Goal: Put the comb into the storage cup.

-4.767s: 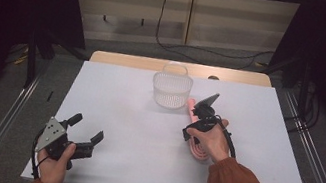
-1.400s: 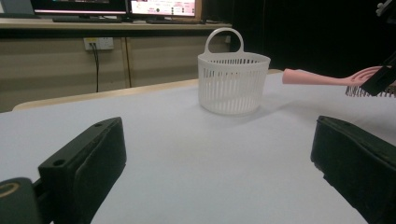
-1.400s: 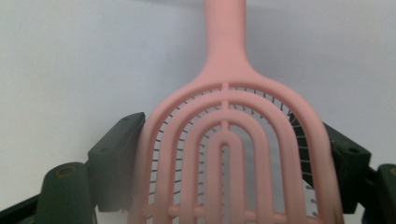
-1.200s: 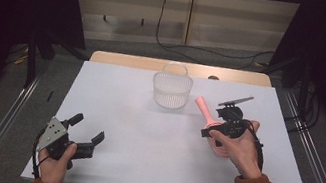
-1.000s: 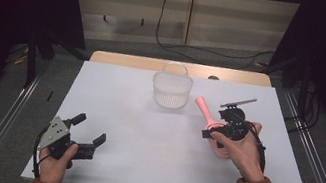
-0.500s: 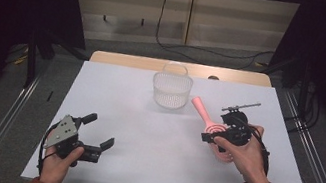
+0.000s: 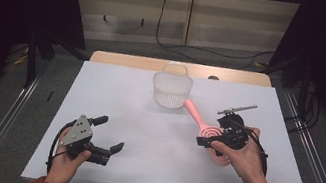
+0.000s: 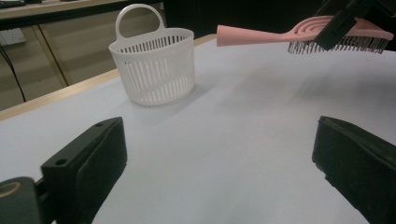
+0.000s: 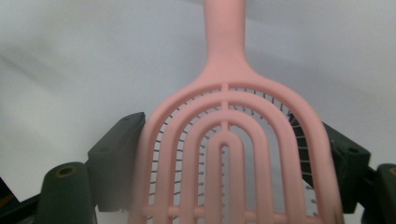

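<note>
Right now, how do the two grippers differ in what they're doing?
The right gripper is shut on the pink hairbrush, clamping its vented head from both sides with the handle pointing toward the white basket; the left gripper is open with nothing between its jaws. The right one holds its load lifted off the table, near the basket; the left sits low at the near left. Both are hand-held.

A white-topped table [image 7: 143, 134] is carrying the work, with a strip of bare wood showing along its far edge. Standing directly on it, near the middle of that far side, is a white slatted basket [image 7: 171, 89] with a loop handle, upright and open at the top.
</note>
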